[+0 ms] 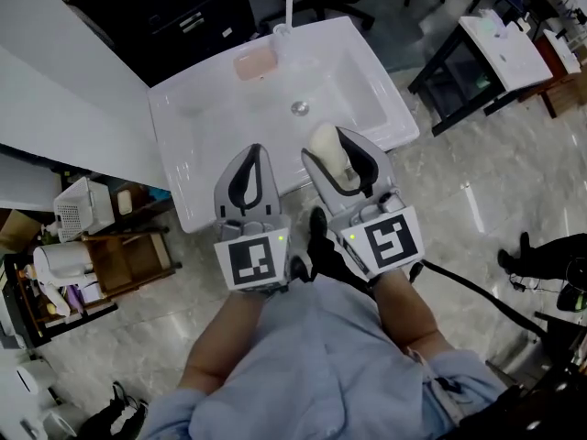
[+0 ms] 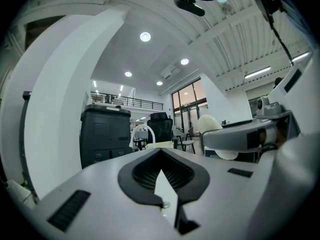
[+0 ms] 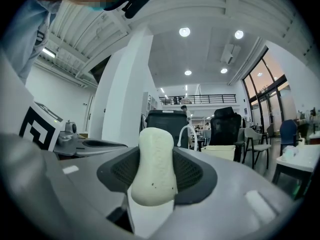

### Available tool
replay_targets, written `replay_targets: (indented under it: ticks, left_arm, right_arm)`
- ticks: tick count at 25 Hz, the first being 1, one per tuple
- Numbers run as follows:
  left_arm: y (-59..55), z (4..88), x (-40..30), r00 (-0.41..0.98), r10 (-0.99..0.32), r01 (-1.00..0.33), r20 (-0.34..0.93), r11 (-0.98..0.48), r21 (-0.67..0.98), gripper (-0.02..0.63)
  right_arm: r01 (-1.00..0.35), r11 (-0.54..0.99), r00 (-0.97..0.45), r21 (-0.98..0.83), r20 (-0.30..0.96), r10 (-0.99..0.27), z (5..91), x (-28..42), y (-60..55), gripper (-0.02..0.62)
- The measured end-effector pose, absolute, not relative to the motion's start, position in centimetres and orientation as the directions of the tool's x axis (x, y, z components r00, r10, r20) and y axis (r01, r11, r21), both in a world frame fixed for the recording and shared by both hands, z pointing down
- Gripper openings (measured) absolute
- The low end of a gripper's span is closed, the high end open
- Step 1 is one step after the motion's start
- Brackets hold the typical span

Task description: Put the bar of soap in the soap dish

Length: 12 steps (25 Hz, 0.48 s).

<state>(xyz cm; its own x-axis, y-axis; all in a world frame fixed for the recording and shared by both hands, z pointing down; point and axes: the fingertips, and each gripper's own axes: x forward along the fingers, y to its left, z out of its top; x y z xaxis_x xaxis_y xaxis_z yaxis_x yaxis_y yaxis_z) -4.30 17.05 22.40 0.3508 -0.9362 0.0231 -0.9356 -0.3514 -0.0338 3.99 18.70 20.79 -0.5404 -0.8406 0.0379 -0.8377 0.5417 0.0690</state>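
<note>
Cream-coloured bar of soap (image 3: 154,165) is clamped upright in your right claw (image 1: 336,147), with the pads pressing on its two broad faces. Its rounded top stands clear above the jaws. Your left claw (image 1: 253,154) is clenched on nothing, its tips meeting, and sits just beside the right one. Both are over the near rim of the white washbasin (image 1: 371,85).

The pink soap dish (image 1: 255,63) is at the far side of the basin, close beside the base of the white faucet (image 1: 286,5) and well apart from the soap. The carry across the basin is not yet done.

Findings on risk, as judgement:

- Slip. Soap is slick, and much of the bar stands outside the pads. A jolt or a slackened squeeze could let it slide out.
- Early release. If you let go short of the dish, the bar falls into the bowl and will likely slide towards the drain (image 1: 299,108). It would be awkward to pick up from there.
- Collision. The faucet stands right next to the dish. If you come in too high or too far to that side, a jaw may strike it.
- Dish displacement. The dish looks light, so pressing the bar down hard could push it along the ledge.
</note>
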Motion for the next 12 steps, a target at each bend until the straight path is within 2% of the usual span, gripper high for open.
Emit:
replay_targets:
  ticks: [12]
  left_arm:
    - [8.5,21.8,-0.2,0.309,-0.95,-0.947,0.047,-0.312,-0.076,0.005]
  right_arm:
    - [-0.813,0.581,-0.581,0.021,0.013,-0.814,20.5,8.0,9.9,0.196]
